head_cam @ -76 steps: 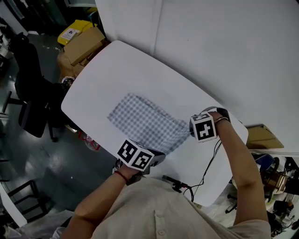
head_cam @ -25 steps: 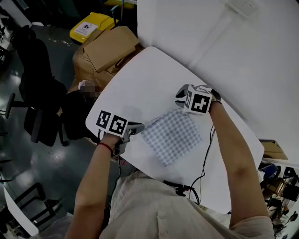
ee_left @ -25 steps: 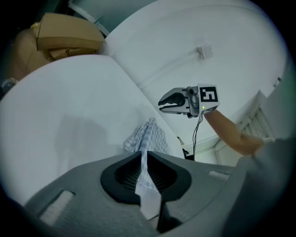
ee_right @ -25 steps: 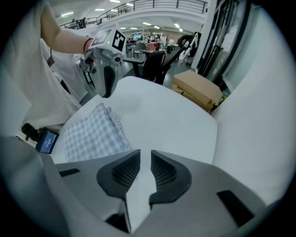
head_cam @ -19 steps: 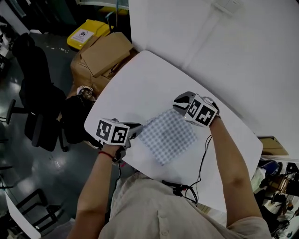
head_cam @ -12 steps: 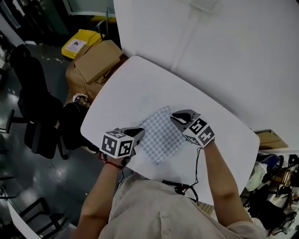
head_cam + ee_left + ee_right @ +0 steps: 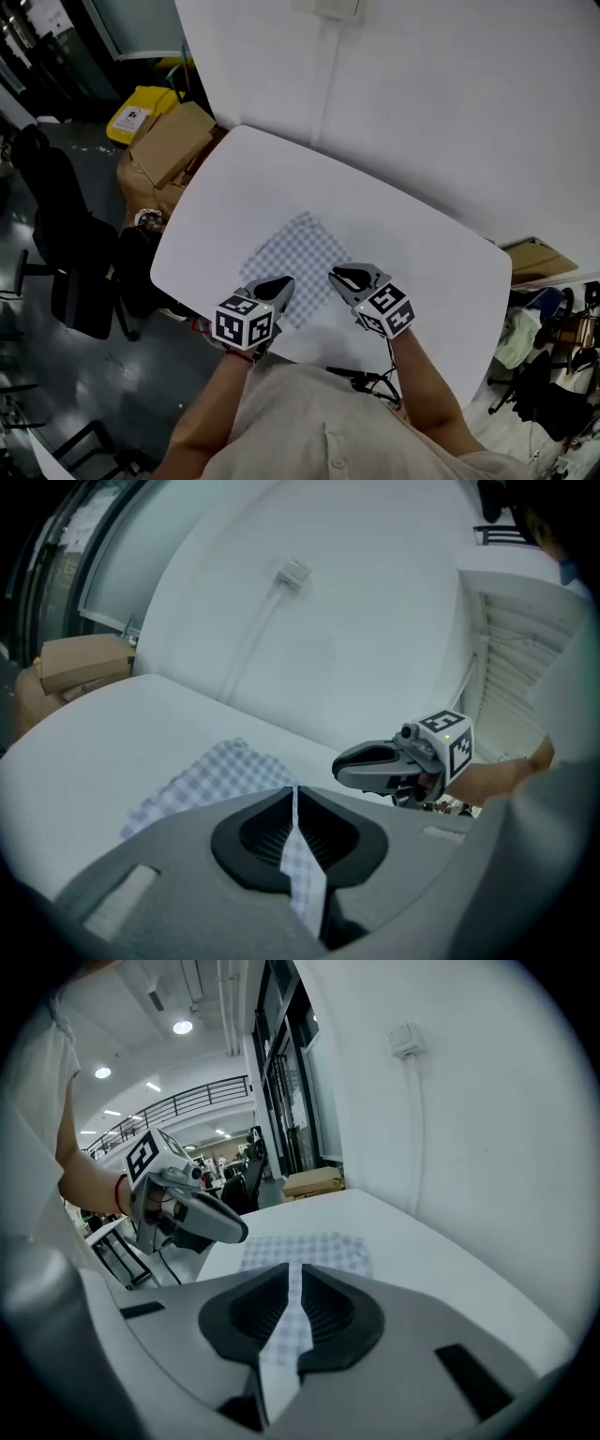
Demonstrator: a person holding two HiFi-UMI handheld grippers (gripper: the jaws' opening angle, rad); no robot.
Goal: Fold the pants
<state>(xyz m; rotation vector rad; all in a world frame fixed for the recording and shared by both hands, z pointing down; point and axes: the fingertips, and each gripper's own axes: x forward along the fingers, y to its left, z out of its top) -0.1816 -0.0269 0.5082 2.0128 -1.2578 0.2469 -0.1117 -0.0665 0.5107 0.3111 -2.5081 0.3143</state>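
The checked pants lie folded into a small flat square on the white table. Both grippers hover just off the cloth's near side, above the table's near edge. My left gripper is shut with its jaws meeting and nothing in them; past them lie the pants. My right gripper has just been closing; a narrow slit remains between its jaws and nothing is held. The pants lie ahead of it. Each gripper view shows the other gripper: the right gripper and the left gripper.
Cardboard boxes and a yellow bin stand beyond the table's left end, with a black chair on the floor at the left. A black cable lies at the near edge. A white wall runs behind the table.
The pants went from a long spread to a small folded square. Both grippers have since drawn back off the cloth toward the near edge and rolled, and the cloth lies free.
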